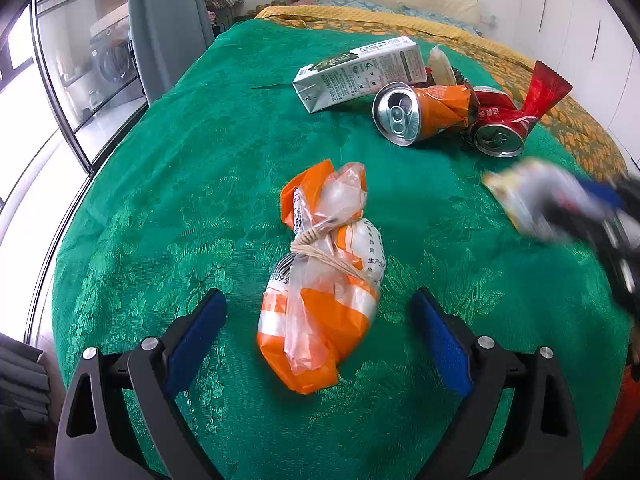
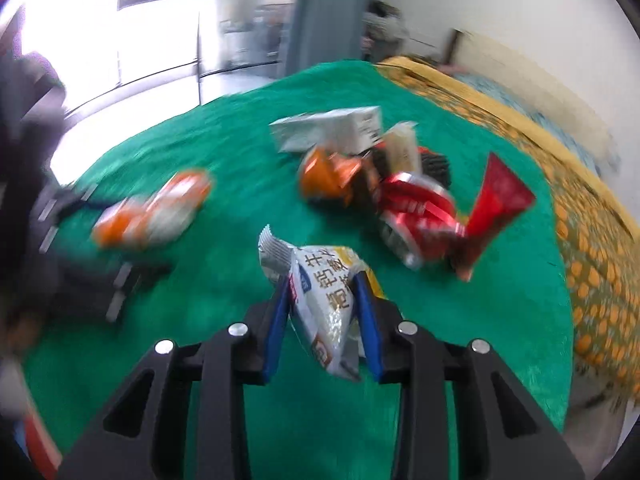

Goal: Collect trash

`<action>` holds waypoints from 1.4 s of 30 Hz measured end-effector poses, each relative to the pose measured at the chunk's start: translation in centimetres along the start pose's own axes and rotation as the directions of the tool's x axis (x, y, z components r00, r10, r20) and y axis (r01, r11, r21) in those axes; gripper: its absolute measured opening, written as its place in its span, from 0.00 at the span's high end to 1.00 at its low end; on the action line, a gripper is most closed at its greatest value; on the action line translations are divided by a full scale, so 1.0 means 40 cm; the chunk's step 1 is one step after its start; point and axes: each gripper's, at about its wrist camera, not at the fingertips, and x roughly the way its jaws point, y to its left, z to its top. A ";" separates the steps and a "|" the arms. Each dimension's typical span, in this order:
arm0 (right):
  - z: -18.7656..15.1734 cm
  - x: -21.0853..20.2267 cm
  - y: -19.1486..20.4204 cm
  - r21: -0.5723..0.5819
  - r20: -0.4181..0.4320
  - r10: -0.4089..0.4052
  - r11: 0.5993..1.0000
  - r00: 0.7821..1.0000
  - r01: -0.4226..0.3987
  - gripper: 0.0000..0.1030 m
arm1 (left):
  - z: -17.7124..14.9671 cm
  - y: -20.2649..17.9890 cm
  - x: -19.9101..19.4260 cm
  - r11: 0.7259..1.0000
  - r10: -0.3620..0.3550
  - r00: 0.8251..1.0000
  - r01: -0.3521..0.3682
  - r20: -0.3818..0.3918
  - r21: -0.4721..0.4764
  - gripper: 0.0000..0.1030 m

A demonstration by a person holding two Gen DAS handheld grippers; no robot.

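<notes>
Motion blur smears the right wrist view, and in the left wrist view the right gripper (image 2: 322, 280) is cut off at the frame edge, its blue pads pinched on a crinkled silver-and-yellow foil snack packet (image 2: 328, 304) above the green brocade bedspread (image 1: 192, 184). The left gripper (image 1: 318, 304) stands wide open, holding nothing, astride one orange-and-clear plastic bag bundle (image 1: 324, 296) tied with string. Beyond lie two crushed cans (image 1: 404, 114), one white carton (image 1: 356, 74) and one red wrapper (image 1: 544, 88).
</notes>
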 end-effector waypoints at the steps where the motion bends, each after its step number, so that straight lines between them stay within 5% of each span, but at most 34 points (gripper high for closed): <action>1: -0.029 -0.022 0.006 -0.026 -0.003 0.014 1.000 1.000 -0.014 0.69 | 0.000 0.000 0.000 1.000 0.000 1.000 0.000 0.000 0.000 0.10; 6: -0.138 -0.102 -0.003 -0.044 -0.013 0.032 0.999 0.999 -0.032 0.68 | 0.000 0.000 0.000 1.000 -0.001 1.000 0.001 0.000 -0.001 0.10; 10: -0.191 -0.132 -0.029 0.035 -0.052 0.030 0.999 0.998 -0.028 0.30 | 0.000 0.001 0.000 1.000 -0.001 1.000 0.001 0.000 0.000 0.10; 17: -0.192 -0.173 -0.068 0.223 -0.039 0.092 0.971 0.995 -0.081 0.28 | -0.004 -0.005 -0.002 1.000 0.004 1.000 -0.004 0.000 0.002 0.10; 19: -0.162 -0.193 -0.098 0.340 0.001 0.114 0.934 0.994 -0.107 0.19 | -0.005 -0.005 -0.003 1.000 -0.009 1.000 0.009 -0.003 0.004 0.08; 24: -0.052 -0.159 -0.163 0.579 0.015 0.066 0.813 0.998 -0.062 0.18 | -0.008 0.003 -0.007 0.998 -0.063 0.998 0.063 -0.004 -0.001 0.05; 26: -0.010 -0.118 -0.153 0.570 -0.019 0.074 0.820 0.997 -0.050 0.18 | -0.010 0.015 -0.011 0.996 -0.088 0.996 0.088 0.004 -0.020 0.05; 30: 0.001 -0.037 -0.085 0.404 -0.141 -0.003 0.913 0.990 0.060 0.29 | -0.023 0.025 -0.024 0.993 -0.117 0.993 0.117 0.002 -0.022 0.05; 34: -0.108 -0.037 -0.101 0.403 -0.186 0.029 0.914 0.982 0.049 0.35 | -0.042 0.026 -0.043 0.993 -0.115 0.993 0.115 -0.011 0.017 0.05; 42: -0.114 -0.039 -0.117 0.342 -0.213 0.041 0.939 0.976 0.036 0.34 | 0.006 0.027 -0.043 0.992 -0.110 0.993 0.111 -0.031 0.059 0.05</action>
